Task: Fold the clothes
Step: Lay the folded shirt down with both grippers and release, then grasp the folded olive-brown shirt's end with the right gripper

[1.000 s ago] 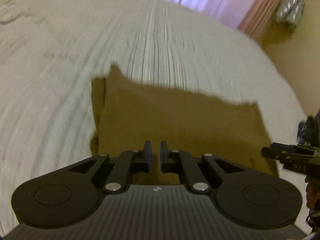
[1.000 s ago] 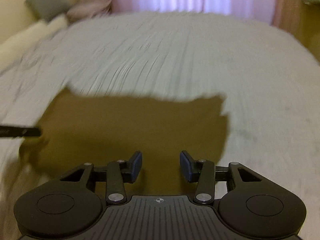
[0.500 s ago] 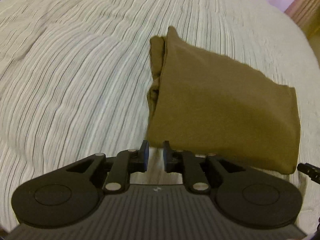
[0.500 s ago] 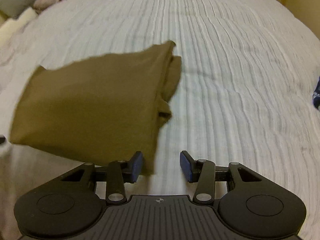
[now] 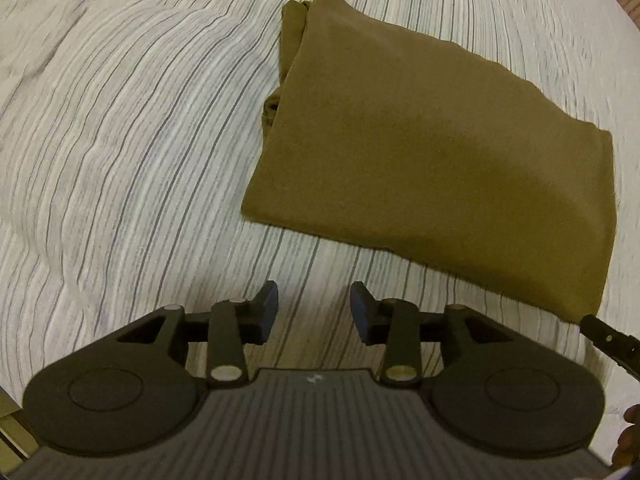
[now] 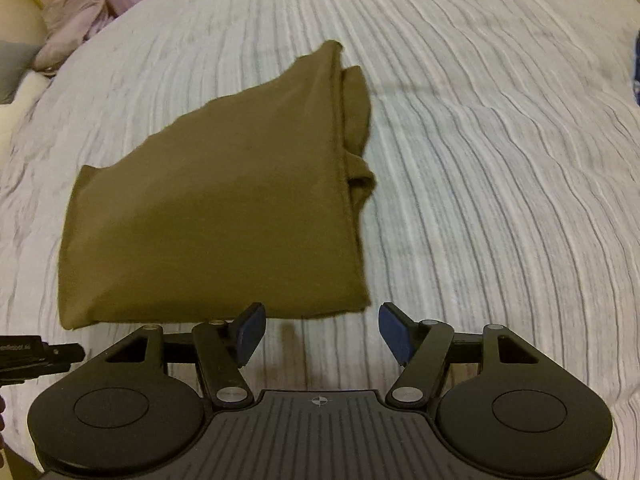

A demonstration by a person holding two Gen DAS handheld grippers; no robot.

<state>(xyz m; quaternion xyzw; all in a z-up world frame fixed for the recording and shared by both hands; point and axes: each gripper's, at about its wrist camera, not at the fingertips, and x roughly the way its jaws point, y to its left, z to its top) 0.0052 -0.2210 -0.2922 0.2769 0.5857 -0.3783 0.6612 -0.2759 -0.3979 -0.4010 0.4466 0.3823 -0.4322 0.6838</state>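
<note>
Now both tools stand clear of the cloth: the left gripper has just been opening and its jaws are parted over bare bedspread, nothing between them; the right gripper has likewise just spread wider, and its blue pads frame only bedspread too. Neither tool grips anything. The olive-brown garment lies flat on the bed as a folded packet, released. From the left wrist view it sits at about 1 o'clock from the fingertips, near but apart, its near hem running down toward 3 o'clock, where the tip of the other tool just meets the garment's lower corner. From the right wrist view the garment spreads from 9 to 12 o'clock; its near edge lies just above the left pad, and whether they touch I cannot tell. Loose inner layers bulge past the far side edge, so the packet is not quite square. Judged step: letting go after a fold and readying the next. To do it well, I would lift both tools straight off so the top layer is not dragged, check that the edges line up, tuck or smooth the bulging layers first, then take two corners of one short edge, pinching all layers together, and carry them over evenly. Soft jersey-like cloth will likely slide on itself; slow, level travel should keep the stack aligned.
</note>
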